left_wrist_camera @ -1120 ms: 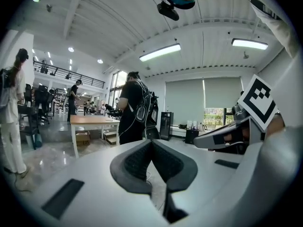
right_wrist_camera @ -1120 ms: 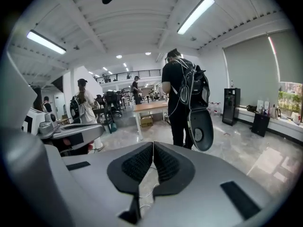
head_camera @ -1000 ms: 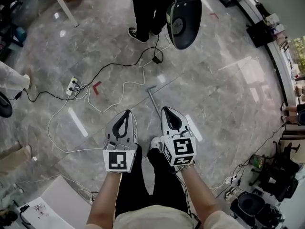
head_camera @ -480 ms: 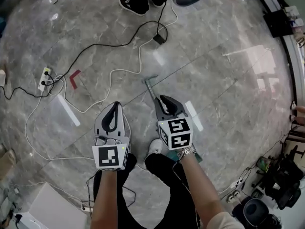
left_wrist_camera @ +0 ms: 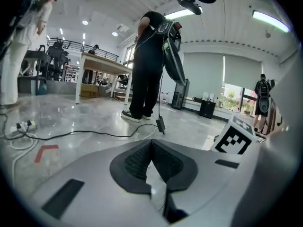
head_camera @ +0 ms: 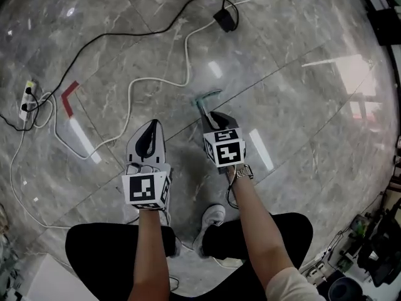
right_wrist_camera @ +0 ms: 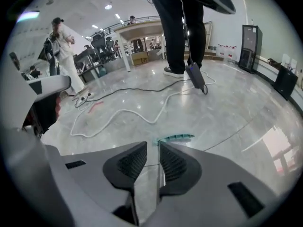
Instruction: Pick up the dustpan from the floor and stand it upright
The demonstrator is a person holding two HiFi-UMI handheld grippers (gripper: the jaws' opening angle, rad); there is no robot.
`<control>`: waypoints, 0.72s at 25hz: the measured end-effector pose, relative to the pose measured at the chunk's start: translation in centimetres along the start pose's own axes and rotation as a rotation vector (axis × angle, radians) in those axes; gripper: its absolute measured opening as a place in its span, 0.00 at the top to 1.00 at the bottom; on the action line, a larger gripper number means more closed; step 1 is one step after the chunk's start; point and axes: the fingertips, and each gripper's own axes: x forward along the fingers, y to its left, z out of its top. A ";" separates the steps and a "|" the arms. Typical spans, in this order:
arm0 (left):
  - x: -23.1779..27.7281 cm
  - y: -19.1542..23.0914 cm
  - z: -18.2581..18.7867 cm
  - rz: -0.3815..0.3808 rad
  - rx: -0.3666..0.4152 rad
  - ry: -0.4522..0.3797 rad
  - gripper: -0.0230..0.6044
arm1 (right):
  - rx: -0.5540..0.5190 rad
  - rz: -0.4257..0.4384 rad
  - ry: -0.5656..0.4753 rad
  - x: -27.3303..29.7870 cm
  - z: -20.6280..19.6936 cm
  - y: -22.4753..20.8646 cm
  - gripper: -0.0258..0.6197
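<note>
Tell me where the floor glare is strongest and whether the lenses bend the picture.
Head view: strongest glare is a white patch on the floor at upper right; bending is mild. Left gripper view: strong fisheye, dark round border. Right gripper view: same border, floor glare at lower right.

dustpan [head_camera: 209,96] on floor [head_camera: 301,105], before right gripper [head_camera: 213,115]
</note>
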 end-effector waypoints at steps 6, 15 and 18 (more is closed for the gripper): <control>6.2 0.6 -4.2 -0.016 0.025 -0.040 0.95 | -0.035 0.008 0.064 8.1 -3.5 -1.9 0.82; 6.2 0.6 -3.5 -0.040 0.080 -0.069 0.95 | -0.045 0.003 0.069 10.6 -3.7 -2.5 0.82; 6.2 1.0 -3.3 -0.032 0.068 -0.091 0.95 | -0.038 0.007 0.060 10.8 -3.5 -2.6 0.82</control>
